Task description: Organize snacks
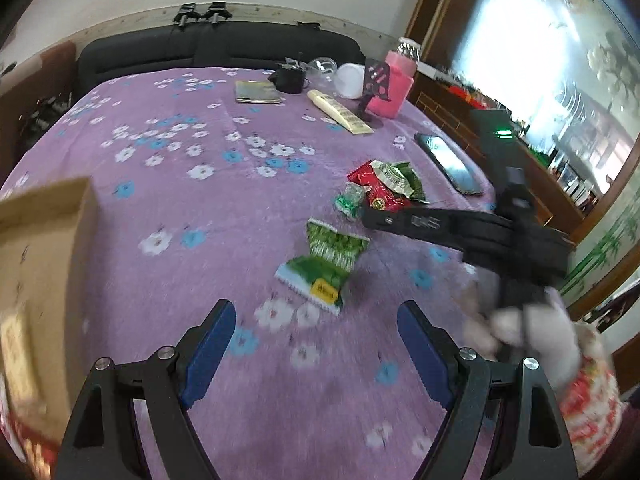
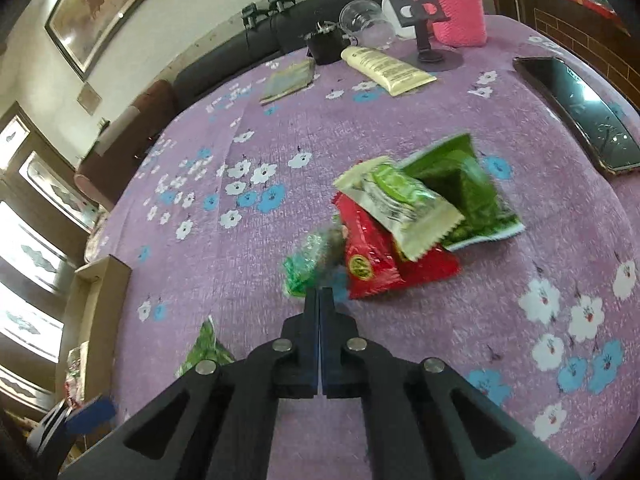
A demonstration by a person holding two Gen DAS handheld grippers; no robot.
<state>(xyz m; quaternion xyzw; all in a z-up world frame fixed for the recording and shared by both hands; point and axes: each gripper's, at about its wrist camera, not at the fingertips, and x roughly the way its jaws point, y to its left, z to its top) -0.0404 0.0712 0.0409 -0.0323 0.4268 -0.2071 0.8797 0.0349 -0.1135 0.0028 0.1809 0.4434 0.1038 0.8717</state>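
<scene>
The left wrist view shows the left gripper [image 1: 316, 344] with its blue pads spread wide and nothing between them, above the purple flowered tablecloth [image 1: 180, 208]; just ahead of it lies a green and white snack packet with a yellow label [image 1: 326, 268], alone on the cloth. This view alone shows the open brown cardboard box [image 1: 44, 264] at the left edge, blurred, and the right gripper seen from outside as a black arm reaching in from the right, its tip at the heap of snacks, with the person's pale gloved hand [image 1: 516, 320] and a floral sleeve behind it. The right wrist view shows the right gripper [image 2: 321, 296] with its fingers pressed together and nothing visibly caught between them; the tips sit right at a small crinkled green and clear wrapper [image 2: 308, 264], blurred, so contact cannot be told. Beside that wrapper lies the heap: a red packet with a round gold mark [image 2: 368, 264], a cream and green packet [image 2: 396, 204] lying across it, and a dark green packet [image 2: 468, 196] underneath at the right. Only a corner of the lone green packet shows here, at the lower left. Farther back stand a cream tube [image 2: 384, 66], a pink cylinder [image 2: 456, 12], a black phone stand [image 2: 424, 12], a clear cup [image 2: 364, 20] and a flat dark phone [image 2: 580, 112] at the right edge.
</scene>
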